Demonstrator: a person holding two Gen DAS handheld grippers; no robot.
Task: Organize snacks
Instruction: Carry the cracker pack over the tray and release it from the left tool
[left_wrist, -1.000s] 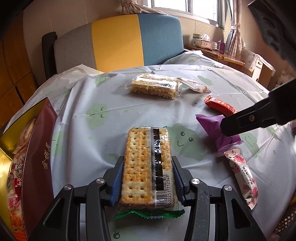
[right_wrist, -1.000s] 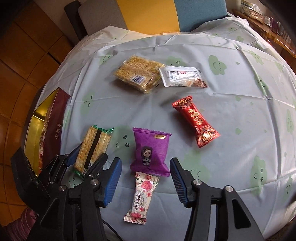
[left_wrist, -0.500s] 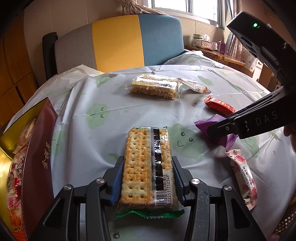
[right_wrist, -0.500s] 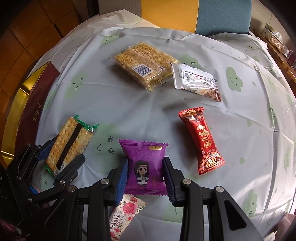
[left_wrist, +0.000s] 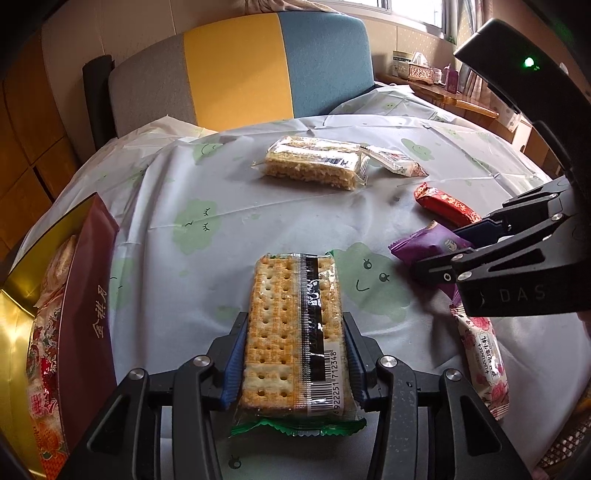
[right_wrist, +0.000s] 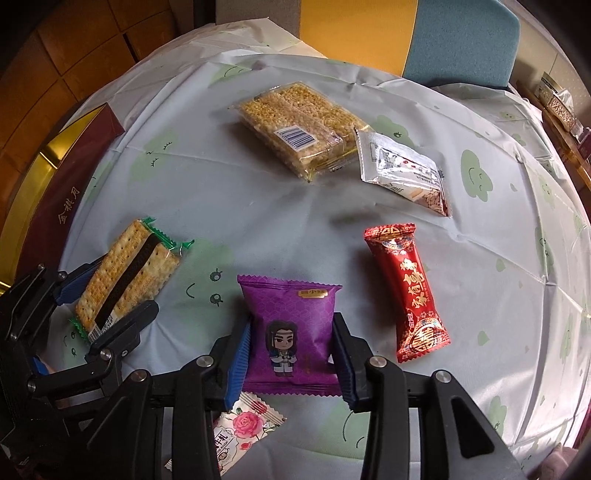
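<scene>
Left gripper (left_wrist: 295, 354) clamps cracker pack (left_wrist: 295, 332); right gripper (right_wrist: 291, 354) (blue pads) pinches purple snack pkt (right_wrist: 291, 328).

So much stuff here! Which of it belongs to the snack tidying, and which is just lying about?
Part of the job:
- cracker pack, in the left gripper
- purple snack packet, in the right gripper
- red candy packet
- rice crisp bar pack
- silver wafer packet
- rose-print candy
- gold gift box

Just lying about:
- sofa
- tissue box

We see the left gripper (left_wrist: 294, 360) and right gripper (right_wrist: 291, 363): black speckled plastic arms, blue ribbed finger pads (right_wrist: 238, 363), silver round screws, "DAS" lettering and green LED on right body.
</scene>
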